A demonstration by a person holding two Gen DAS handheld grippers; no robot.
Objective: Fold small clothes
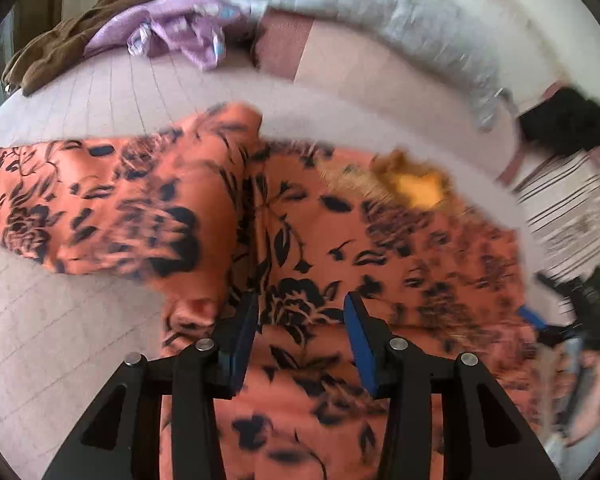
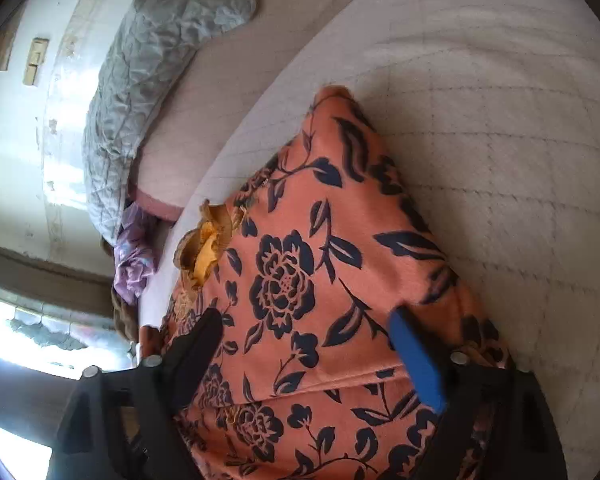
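Observation:
An orange garment with a dark floral print (image 1: pixel 300 220) lies spread on the pale quilted bed (image 1: pixel 60 340). One part of it is folded over toward the left, and a yellow ruffled neckline (image 1: pixel 418 188) shows near its far edge. My left gripper (image 1: pixel 300 298) hovers just over the cloth, blue pads apart, with nothing pinched between them. In the right wrist view the same garment (image 2: pixel 300 240) fills the middle, with its neckline (image 2: pixel 206 248) at the left. My right gripper (image 2: pixel 306 314) stands wide open above it, holding nothing.
A purple garment (image 1: pixel 172 32) and a brown one (image 1: pixel 68 40) are heaped at the far left of the bed. A grey crumpled quilt (image 2: pixel 152 68) lies along the wall side. Bare quilted bed surface (image 2: pixel 500 160) stretches to the right of the garment.

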